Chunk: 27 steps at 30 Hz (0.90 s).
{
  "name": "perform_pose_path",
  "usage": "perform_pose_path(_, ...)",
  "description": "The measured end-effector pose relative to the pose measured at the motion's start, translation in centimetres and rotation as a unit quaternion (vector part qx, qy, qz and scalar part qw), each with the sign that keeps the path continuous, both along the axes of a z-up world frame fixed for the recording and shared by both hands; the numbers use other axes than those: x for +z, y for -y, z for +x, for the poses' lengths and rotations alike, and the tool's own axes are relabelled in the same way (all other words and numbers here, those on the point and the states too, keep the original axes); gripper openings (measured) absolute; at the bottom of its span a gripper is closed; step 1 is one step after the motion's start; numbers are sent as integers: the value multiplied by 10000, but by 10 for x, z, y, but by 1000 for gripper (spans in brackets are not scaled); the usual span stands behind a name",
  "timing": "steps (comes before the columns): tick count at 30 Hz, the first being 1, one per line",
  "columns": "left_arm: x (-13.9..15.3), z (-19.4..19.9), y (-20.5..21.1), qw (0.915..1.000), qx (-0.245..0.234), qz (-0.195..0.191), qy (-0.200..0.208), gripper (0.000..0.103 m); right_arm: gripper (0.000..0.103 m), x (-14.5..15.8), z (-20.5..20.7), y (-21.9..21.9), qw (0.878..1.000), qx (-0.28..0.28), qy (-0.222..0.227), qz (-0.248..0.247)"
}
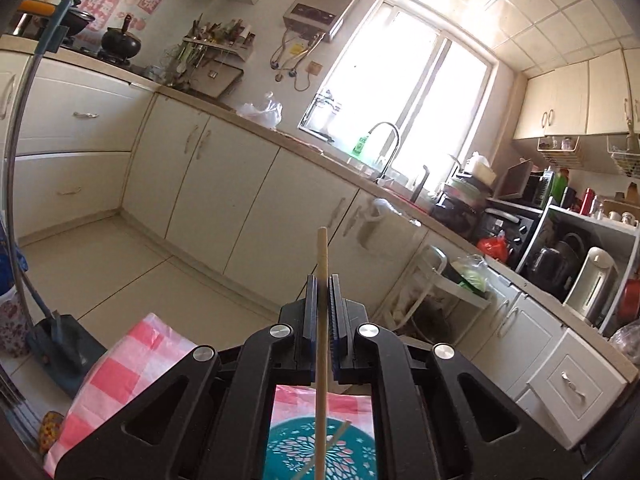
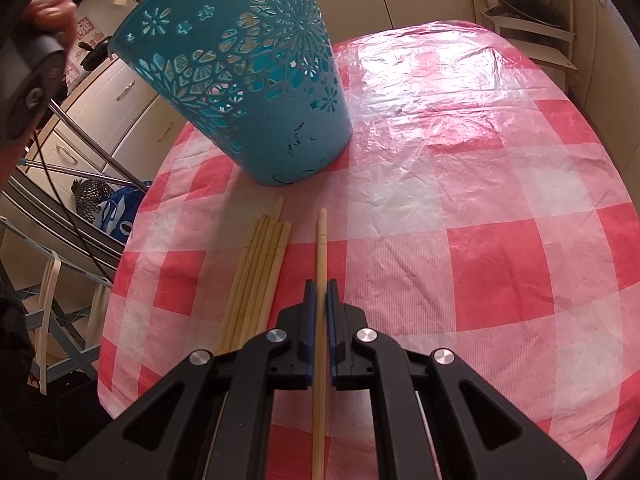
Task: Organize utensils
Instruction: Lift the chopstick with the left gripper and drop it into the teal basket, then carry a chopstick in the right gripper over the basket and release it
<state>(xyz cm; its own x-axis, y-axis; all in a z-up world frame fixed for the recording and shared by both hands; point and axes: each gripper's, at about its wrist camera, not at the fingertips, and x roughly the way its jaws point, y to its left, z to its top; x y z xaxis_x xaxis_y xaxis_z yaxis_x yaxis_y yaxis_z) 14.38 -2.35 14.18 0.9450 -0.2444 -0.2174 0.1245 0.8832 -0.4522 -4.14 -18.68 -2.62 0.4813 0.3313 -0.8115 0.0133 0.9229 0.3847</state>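
Presently I count two chopsticks held, one per tool. My left tongs (image 1: 323,280) are clenched on one chopstick (image 1: 322,320), which runs straight between the blue pads and juts past them toward the kitchen cabinets (image 1: 224,184); this tool points nearly level, above the teal basket (image 1: 288,452), whose perforated wall shows beneath it over the pink checked cloth (image 1: 132,360). One further thin stick (image 1: 324,452) shows slanted at the basket below.

My right tongs (image 2: 322,288) are clenched on a second chopstick (image 2: 321,248), angled steeply down toward the table (image 2: 460,220); I cannot tell whether its far tip touches the cloth. Just left of it lies one bundle of loose chopsticks (image 2: 260,272), roughly six as far as I can count, side by side on the table, their far ends near the base of the one teal basket (image 2: 256,80), which appears tilted in this view. At far left, a hand (image 2: 52,8) grips the other tool's handle.
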Motion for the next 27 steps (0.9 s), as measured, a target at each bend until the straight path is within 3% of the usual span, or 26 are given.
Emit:
perform_pose_path(6, -21, 5, 8, 9995, -19, 254, -168, 5, 6, 1, 0, 3, 10000, 10, -23, 58)
perform_pose_path(13, -41, -16, 14, 9966, -272, 573, -534, 7, 6, 1, -2, 4, 10000, -3, -24, 49)
perform_pose_path(15, -43, -28, 7, 9959, -312, 624, -572, 15, 6, 1, -2, 3, 10000, 20, -9, -3)
perform_pose_path(17, -41, -45, -3, 9954, -256, 712, -582, 39, 6, 2, -2, 0, 9999, 57, 40, -107)
perform_pose_path(23, -52, -116, -41, 9915, 309, 1084, -641, 80, 6, 2, -3, -5, 9994, 100, 161, -280)
perform_pose_path(27, -98, -152, -56, 9845, 451, 1247, -1146, 88, 6, 1, -4, -10, 9990, 67, 250, -364)
